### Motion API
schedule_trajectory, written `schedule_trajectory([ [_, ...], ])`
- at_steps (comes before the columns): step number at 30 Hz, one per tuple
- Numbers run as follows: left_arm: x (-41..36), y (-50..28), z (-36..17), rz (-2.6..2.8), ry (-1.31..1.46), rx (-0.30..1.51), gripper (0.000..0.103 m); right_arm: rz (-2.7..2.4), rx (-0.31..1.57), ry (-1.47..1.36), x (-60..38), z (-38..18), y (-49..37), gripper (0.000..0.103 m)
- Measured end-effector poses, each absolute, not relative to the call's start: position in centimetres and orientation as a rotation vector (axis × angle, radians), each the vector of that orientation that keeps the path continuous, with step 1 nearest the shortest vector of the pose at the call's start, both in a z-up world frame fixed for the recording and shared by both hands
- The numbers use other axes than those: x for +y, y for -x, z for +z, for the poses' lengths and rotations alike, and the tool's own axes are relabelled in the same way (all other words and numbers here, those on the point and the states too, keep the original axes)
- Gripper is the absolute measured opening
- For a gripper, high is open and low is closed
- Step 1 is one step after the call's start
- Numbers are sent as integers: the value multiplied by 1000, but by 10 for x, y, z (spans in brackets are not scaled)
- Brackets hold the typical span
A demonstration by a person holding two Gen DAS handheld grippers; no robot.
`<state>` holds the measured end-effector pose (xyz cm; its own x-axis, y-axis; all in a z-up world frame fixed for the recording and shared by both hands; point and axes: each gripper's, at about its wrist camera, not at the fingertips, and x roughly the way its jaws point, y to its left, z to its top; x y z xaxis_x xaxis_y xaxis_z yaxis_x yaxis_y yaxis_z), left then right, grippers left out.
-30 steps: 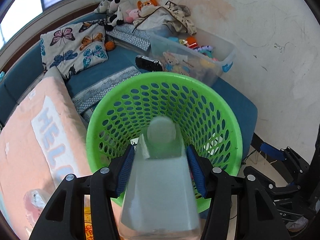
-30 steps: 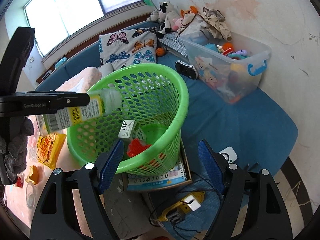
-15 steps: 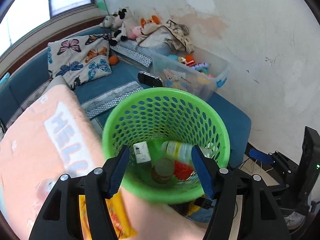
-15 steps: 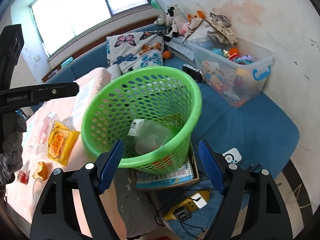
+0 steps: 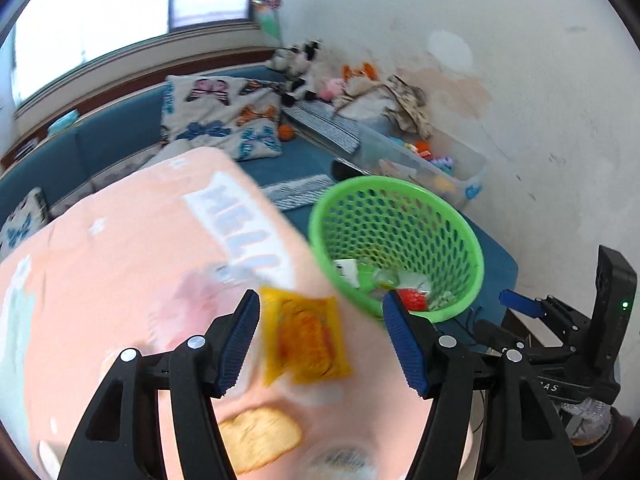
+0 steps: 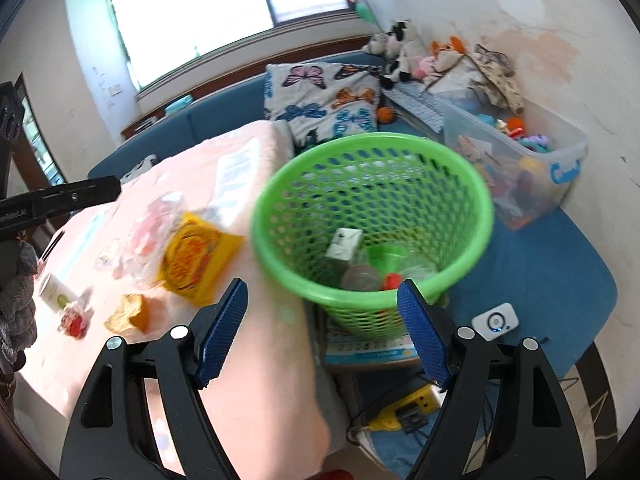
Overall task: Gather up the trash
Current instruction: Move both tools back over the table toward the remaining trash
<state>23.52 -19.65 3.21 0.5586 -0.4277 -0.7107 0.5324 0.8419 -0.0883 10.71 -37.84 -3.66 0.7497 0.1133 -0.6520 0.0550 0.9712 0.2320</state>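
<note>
- The left gripper point(image 5: 322, 338) has its jaws apart with nothing between the pads; they have just been opening.
- A yellow packet point(image 5: 306, 342) lies on the pink blanket point(image 5: 120, 264) and shows in the gap between those jaws, below them and untouched; the view is blurred.
- A crumpled wrapper point(image 5: 258, 438) lies nearer the camera on the same blanket, close to the left finger.
- The right gripper point(image 6: 322, 332) also has its jaws apart and empty, over the blanket's edge and the near rim of the basket point(image 6: 372, 276).
- In the right view a small tube point(image 6: 54, 292) and a red scrap point(image 6: 74, 322) lie on the blanket, left of the packet.
- The green basket stands beside the blanket and holds a bottle point(image 6: 360, 278), a small white box point(image 6: 344, 244), a green cup point(image 6: 386, 258) and a red piece point(image 6: 392, 280).
- A clear bin point(image 6: 532, 176) full of toys stands behind the basket against the wall.
</note>
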Motion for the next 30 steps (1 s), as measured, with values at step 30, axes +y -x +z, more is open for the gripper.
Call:
schedule_trajectory([
  [30, -13, -168, 10, -282, -18, 754, 66, 201, 868, -228, -266, -63, -209, 76],
])
